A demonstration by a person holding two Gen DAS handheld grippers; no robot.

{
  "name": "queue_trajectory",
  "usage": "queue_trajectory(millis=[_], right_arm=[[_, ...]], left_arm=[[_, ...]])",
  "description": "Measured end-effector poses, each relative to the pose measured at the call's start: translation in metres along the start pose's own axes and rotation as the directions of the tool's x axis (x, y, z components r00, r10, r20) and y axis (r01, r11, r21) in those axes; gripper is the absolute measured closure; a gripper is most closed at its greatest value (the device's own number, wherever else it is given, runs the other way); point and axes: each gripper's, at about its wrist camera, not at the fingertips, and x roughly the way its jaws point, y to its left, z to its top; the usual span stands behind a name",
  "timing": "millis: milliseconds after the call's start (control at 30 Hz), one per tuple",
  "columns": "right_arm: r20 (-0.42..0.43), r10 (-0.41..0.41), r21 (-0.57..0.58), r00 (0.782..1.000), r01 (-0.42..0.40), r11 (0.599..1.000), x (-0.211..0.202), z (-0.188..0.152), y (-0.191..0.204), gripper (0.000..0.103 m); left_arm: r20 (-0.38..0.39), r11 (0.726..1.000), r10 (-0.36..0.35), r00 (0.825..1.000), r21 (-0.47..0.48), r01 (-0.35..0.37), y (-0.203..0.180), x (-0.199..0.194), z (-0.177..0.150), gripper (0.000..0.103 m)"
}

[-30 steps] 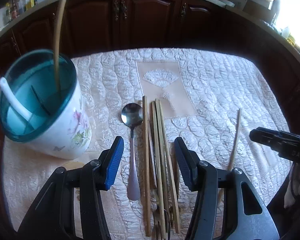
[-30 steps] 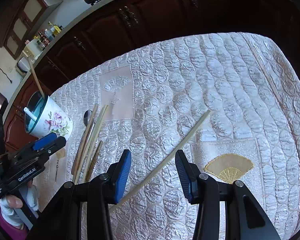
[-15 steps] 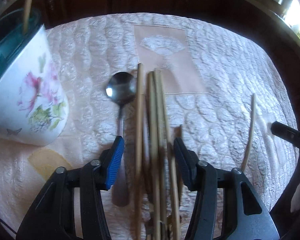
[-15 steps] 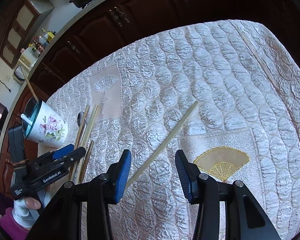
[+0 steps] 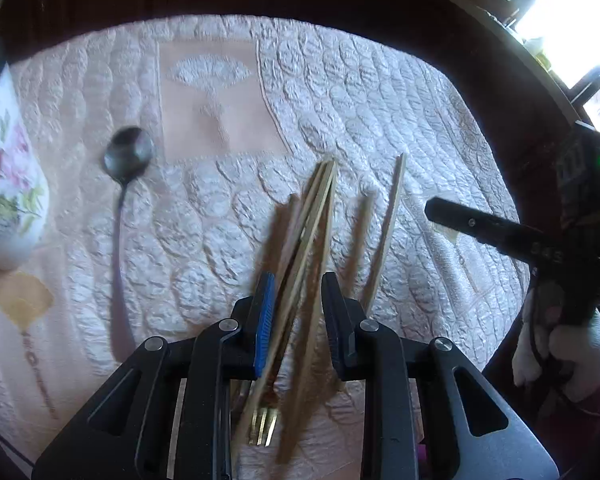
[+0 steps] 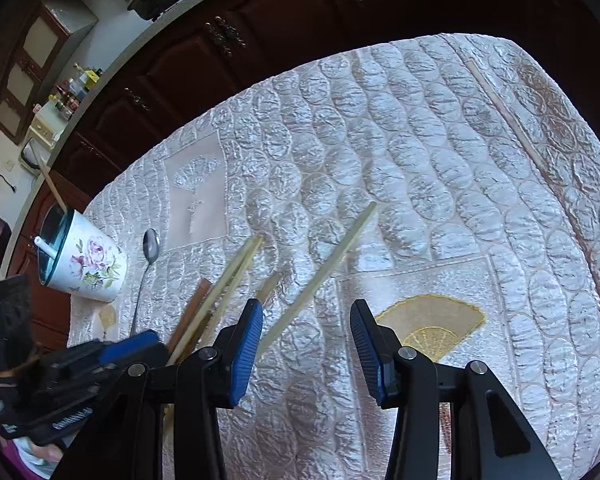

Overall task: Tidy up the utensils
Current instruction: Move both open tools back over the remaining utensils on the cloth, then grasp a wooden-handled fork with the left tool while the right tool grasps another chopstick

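My left gripper (image 5: 294, 312) is shut on a bundle of wooden chopsticks (image 5: 308, 232), with a small gold fork (image 5: 262, 424) showing below its jaws; the bundle is swung to the right. A single chopstick (image 5: 388, 224) lies just right of it. A metal spoon (image 5: 120, 208) lies on the quilted cloth to the left. The floral cup (image 6: 82, 262) with a teal rim holds a white utensil and a chopstick. My right gripper (image 6: 306, 344) is open and empty above the single chopstick (image 6: 320, 276). The left gripper and bundle (image 6: 216, 300) also show in the right wrist view.
A quilted white cloth (image 6: 420, 160) covers the table, with fan patches (image 6: 432, 324). Dark wooden cabinets (image 6: 260, 28) stand behind the far edge. The cup (image 5: 8, 184) sits at the left edge in the left wrist view.
My left gripper has closed on the chopstick bundle and swung it right, away from the spoon. The spoon stays in place. The right gripper has shifted slightly and stays open.
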Motion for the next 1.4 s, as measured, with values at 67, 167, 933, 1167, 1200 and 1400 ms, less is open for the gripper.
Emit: queue_trajectory(millis=[67,167,933,1167,1200,1400], right_arm=[[0.000,-0.004,0.013,1.000,0.004,1.000,0.001,0.000,-0.004,0.059],[-0.003,-0.008,0.024,1.000,0.008,1.000,0.001,0.000,-0.007,0.059],[-0.039,0.037,0.073,0.999,-0.034,0.997,0.055,0.045,-0.021,0.083],[-0.038,0.081,0.054,0.996,-0.079,0.995,0.058,0.065,-0.014,0.096],[-0.024,0.093,0.039,0.995,-0.092,0.995,0.049,0.065,-0.010,0.096],[0.054,0.150,-0.058,0.987,-0.147,0.987,-0.003,0.059,0.012,0.096]], left_arm=[[0.022,0.999,0.033,0.999,0.022,-0.034,0.001,-0.005,0.005,0.080],[0.032,0.996,0.074,0.997,0.043,-0.075,0.001,-0.006,0.015,0.080],[-0.088,0.948,0.254,0.963,0.220,-0.230,-0.013,0.071,0.058,0.080],[-0.093,0.972,0.176,0.980,0.174,-0.158,0.014,0.057,0.064,0.093],[-0.083,0.980,0.151,0.985,0.147,-0.138,0.020,0.050,0.065,0.094],[0.015,0.992,0.092,0.996,0.080,-0.093,0.038,-0.006,0.063,0.094]])
